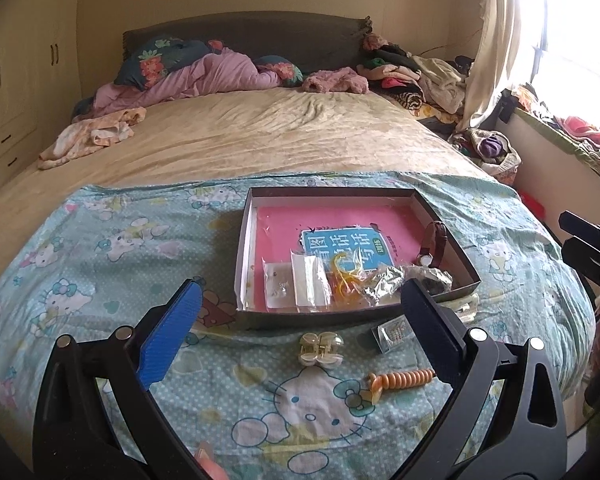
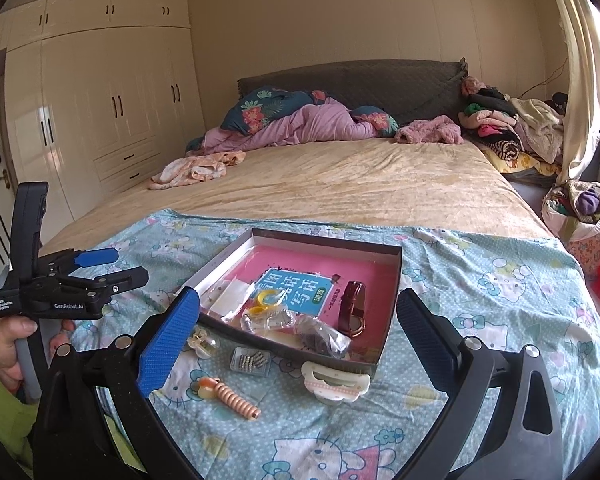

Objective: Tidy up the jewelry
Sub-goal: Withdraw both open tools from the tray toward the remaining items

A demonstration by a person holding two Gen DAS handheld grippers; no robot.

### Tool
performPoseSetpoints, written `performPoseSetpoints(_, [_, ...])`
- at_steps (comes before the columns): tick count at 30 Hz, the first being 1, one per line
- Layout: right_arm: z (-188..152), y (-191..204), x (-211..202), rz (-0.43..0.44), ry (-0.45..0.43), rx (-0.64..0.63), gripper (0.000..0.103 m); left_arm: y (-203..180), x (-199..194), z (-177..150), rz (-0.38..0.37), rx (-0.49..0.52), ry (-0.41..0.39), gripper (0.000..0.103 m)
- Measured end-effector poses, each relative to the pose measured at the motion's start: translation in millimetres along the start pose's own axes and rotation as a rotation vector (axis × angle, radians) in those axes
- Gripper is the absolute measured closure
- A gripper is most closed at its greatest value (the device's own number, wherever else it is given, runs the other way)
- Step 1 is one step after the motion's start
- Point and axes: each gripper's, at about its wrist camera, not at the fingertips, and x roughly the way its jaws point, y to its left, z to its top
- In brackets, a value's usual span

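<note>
Both grippers hover low over the foot of the bed, tilted down at the shallow dark cardboard box point(image 1: 260, 312), fingers spread wide, nothing held. The left gripper point(image 1: 300, 320) frames the box's near wall; the right gripper point(image 2: 298, 324) frames its near corner. A hand point(image 2: 4, 344) in a lime sleeve grips the left handle.

Inside the box, on a glossy pink book: crinkly clear plastic bags point(image 1: 312, 284) and a maroon leather-strap watch point(image 2: 354, 308) on its edge. Just outside the near wall on the soft Hello Kitty blanket point(image 1: 100, 248): a cream claw clip point(image 1: 320, 348), an orange ribbed spiral clip point(image 1: 404, 380), a little clear case of beads point(image 2: 250, 360) and a white scalloped hair clip point(image 2: 336, 380). Left of the box is open blanket.
</note>
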Motion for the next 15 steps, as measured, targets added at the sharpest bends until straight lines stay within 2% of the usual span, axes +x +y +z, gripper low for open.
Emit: performPoseSetpoints(15, [-25, -4, 3, 0.009, 0.060, 0.021, 0.005, -26, 3, -25, -0.002, 0.073, 0.040, 0.010])
